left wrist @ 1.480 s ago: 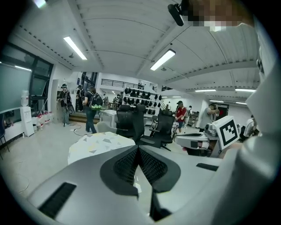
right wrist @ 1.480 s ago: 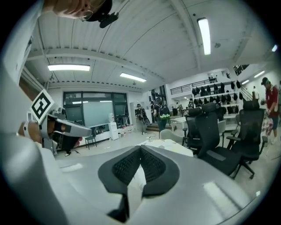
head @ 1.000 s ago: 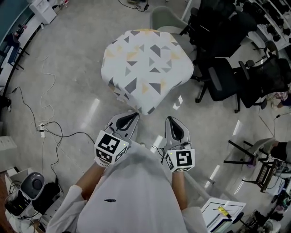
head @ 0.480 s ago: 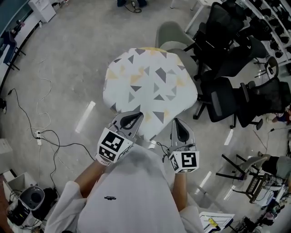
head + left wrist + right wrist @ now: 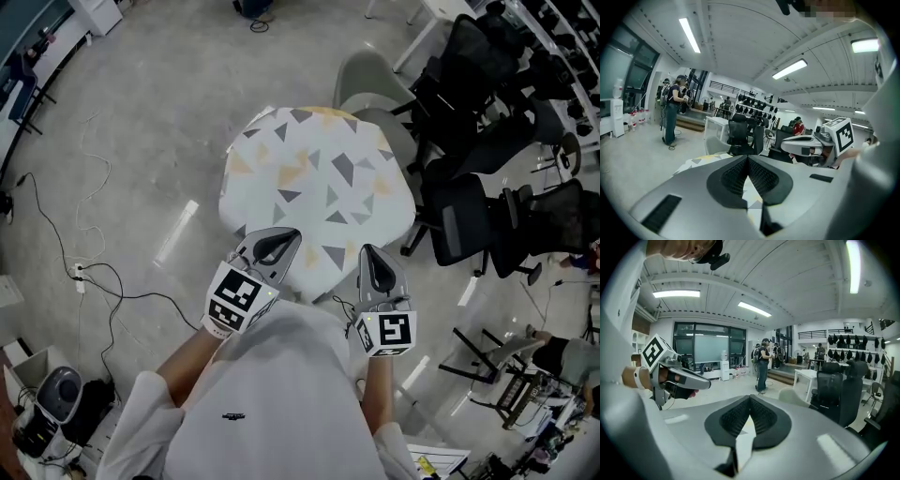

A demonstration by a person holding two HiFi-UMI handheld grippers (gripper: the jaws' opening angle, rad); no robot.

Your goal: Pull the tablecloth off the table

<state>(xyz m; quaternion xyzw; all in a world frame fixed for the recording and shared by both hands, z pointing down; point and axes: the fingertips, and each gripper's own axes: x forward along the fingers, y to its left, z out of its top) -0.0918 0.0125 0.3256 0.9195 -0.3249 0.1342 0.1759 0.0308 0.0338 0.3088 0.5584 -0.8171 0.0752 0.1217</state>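
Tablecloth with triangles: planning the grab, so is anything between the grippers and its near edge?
Nothing visible. The white triangle-patterned tablecloth lies bare; the left gripper and right gripper, both shut and empty, point at its near edge. Black office chairs stand beyond its right side.

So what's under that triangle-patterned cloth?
The tablecloth drapes over a squarish shape, presumably the table, but its top and legs are entirely covered. Only floor shows around it.

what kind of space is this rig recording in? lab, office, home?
Probably an open-plan office or lab: black office chairs crowd the right side, power cables trail over a bare polished floor, and strip lights run along a high ceiling.
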